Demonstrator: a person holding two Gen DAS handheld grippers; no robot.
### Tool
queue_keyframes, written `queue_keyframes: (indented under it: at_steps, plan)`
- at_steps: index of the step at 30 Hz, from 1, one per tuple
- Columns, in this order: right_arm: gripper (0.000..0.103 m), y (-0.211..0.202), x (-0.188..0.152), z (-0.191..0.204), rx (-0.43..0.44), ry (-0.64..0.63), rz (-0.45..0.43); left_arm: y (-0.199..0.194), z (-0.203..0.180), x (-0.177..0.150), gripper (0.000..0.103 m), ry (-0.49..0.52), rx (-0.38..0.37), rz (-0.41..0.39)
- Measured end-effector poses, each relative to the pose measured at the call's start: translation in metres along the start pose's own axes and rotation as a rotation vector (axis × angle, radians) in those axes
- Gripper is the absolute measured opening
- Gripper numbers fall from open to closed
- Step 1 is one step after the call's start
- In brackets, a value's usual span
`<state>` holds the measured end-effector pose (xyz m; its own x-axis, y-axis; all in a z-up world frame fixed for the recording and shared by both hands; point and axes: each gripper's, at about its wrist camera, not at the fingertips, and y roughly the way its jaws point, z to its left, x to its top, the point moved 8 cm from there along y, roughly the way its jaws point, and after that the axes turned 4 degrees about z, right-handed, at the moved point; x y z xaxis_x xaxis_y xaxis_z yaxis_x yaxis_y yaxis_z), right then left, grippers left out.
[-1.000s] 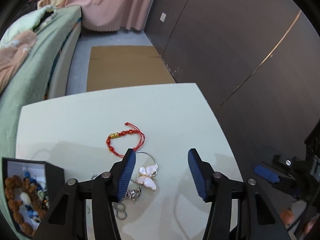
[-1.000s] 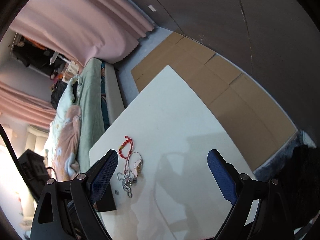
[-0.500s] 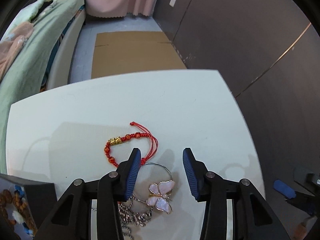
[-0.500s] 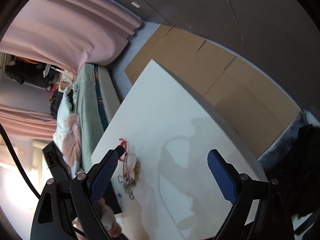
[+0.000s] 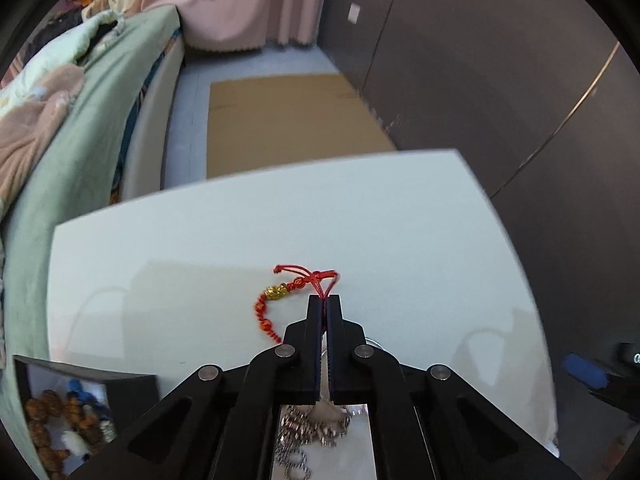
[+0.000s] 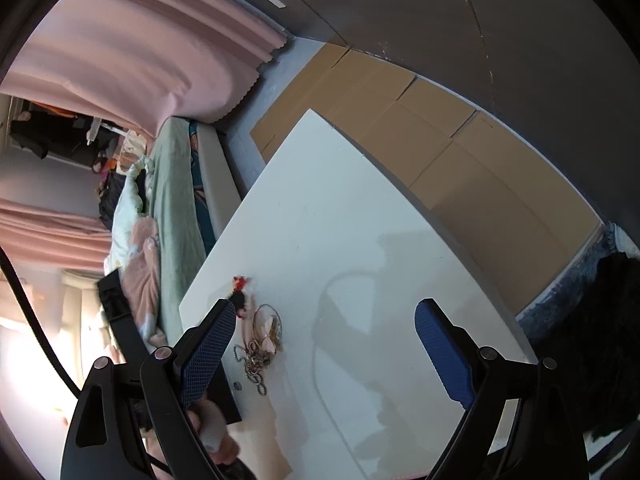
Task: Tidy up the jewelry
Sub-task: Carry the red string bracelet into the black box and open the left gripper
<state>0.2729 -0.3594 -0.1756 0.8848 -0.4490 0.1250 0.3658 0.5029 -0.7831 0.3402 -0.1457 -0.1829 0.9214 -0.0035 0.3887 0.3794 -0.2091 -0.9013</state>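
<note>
A red cord bracelet [image 5: 280, 294] with red beads and a gold charm lies on the white table [image 5: 240, 240]. My left gripper [image 5: 324, 300] is shut on its red cord loop. A silver chain [image 5: 308, 432] and a pink butterfly ring piece lie under the left gripper, mostly hidden. In the right wrist view the bracelet [image 6: 240, 282], the butterfly ring [image 6: 269, 326] and the chain [image 6: 252, 364] lie in a row on the table [image 6: 360, 220]. My right gripper [image 6: 324, 356] is open and empty, above the table to the right of them.
A black jewelry box [image 5: 68, 412] with brown, blue and white beads stands at the table's left front. A bed with green bedding [image 5: 80, 120] runs along the table's left side. Cardboard sheets [image 5: 288, 120] lie on the floor beyond. My right gripper's blue pad [image 5: 584, 372] shows at right.
My left gripper has moved forward from over the butterfly ring to the red bracelet and has closed on its cord. The right gripper has stayed open and shifted only slightly.
</note>
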Motion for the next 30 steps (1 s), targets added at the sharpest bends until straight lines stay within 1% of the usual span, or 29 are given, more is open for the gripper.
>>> queue_keyframes:
  at_steps: [7, 10, 15, 17, 23, 26, 28, 30]
  plan:
    - [0.092, 0.003, -0.002, 0.005, -0.02, -0.032, 0.005, -0.062, 0.016, 0.006, 0.001, -0.056, -0.063, -0.098]
    - [0.092, 0.006, -0.003, 0.005, -0.031, -0.045, 0.012, -0.09, 0.026, 0.003, 0.001, -0.081, -0.085, -0.138]
    - [0.092, 0.014, -0.007, 0.009, -0.044, -0.072, 0.034, -0.121, 0.051, -0.01, 0.001, -0.129, -0.085, -0.177]
    - [0.092, 0.015, -0.009, 0.011, -0.049, -0.087, 0.04, -0.132, 0.063, -0.017, 0.001, -0.154, -0.074, -0.194]
    - [0.092, 0.019, -0.01, 0.016, -0.078, -0.13, 0.045, -0.151, 0.099, -0.036, 0.001, -0.203, -0.028, -0.21]
    - [0.092, 0.023, -0.013, 0.016, -0.087, -0.14, 0.056, -0.155, 0.115, -0.045, 0.001, -0.229, -0.011, -0.204]
    - [0.092, 0.025, -0.014, 0.018, -0.095, -0.148, 0.061, -0.155, 0.127, -0.051, 0.001, -0.261, -0.016, -0.191]
    - [0.092, 0.027, -0.016, 0.019, -0.102, -0.156, 0.066, -0.152, 0.137, -0.058, 0.002, -0.302, -0.035, -0.16]
